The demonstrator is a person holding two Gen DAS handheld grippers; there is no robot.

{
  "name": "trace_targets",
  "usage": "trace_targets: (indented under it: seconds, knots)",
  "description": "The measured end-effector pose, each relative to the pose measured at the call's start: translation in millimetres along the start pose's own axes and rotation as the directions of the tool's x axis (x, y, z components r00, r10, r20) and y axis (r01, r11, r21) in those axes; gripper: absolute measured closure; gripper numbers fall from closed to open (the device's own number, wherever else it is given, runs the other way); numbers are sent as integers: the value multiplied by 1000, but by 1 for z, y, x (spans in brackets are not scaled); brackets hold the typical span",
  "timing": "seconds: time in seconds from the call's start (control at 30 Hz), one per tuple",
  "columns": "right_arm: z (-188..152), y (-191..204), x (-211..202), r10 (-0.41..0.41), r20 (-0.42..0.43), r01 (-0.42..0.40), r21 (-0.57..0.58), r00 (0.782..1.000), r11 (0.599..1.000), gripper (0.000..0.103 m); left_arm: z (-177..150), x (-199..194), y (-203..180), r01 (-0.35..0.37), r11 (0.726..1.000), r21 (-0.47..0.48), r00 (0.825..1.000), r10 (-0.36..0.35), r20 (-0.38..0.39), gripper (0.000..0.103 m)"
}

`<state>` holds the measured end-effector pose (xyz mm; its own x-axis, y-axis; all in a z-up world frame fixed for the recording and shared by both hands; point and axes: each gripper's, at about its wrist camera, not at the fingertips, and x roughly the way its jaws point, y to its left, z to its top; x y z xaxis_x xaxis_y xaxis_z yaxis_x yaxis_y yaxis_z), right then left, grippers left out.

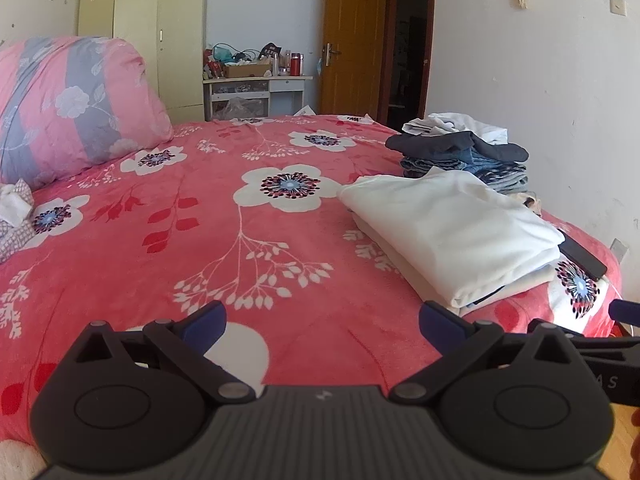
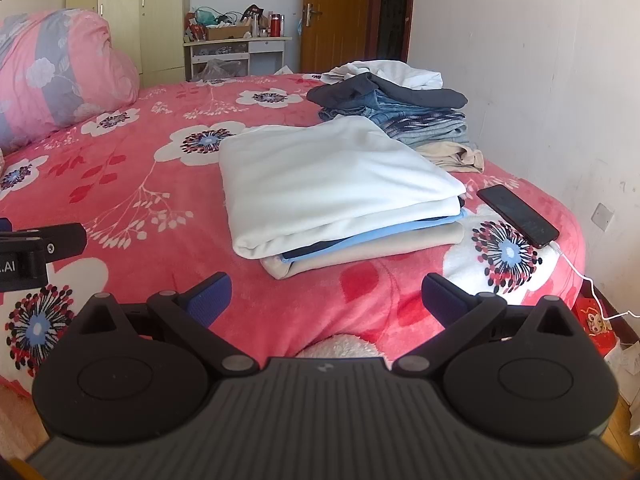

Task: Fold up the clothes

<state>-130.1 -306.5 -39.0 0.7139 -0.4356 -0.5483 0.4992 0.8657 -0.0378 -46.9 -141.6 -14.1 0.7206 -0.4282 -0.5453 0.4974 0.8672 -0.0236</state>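
A folded white garment (image 1: 452, 232) (image 2: 328, 180) tops a neat stack near the bed's right side, with pale blue and beige folded pieces (image 2: 360, 248) under it. Behind it rises a pile of denim, dark and white clothes (image 1: 464, 148) (image 2: 392, 104). My left gripper (image 1: 322, 316) hovers open over the red floral bedspread (image 1: 200, 240), left of the stack, with nothing between its fingers. My right gripper (image 2: 326, 288) is open too, in front of the stack and empty. The left gripper's body (image 2: 36, 252) shows at the right wrist view's left edge.
A black phone (image 2: 518, 216) (image 1: 580, 256) on a white cable lies on the bed right of the stack. A big pink and grey pillow (image 1: 68, 104) sits at the left. Crumpled cloth (image 1: 16, 208) lies at the far left. A wardrobe, cluttered desk (image 1: 256, 80) and wooden door stand behind.
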Motion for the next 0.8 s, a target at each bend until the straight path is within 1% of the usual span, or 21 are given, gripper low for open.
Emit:
trace_targets:
  seconds: [0.5,0.8]
  knots:
    - [0,2,-1,-5,0,5,-9,1000,1000,1,-1,-4,-6,28,999,22,1000,-28,13,0]
    - [1,1,-1,-6,-1,6,-12,1000,1000,1,0,-4,-7,25,1000,18,1000,-25,15,0]
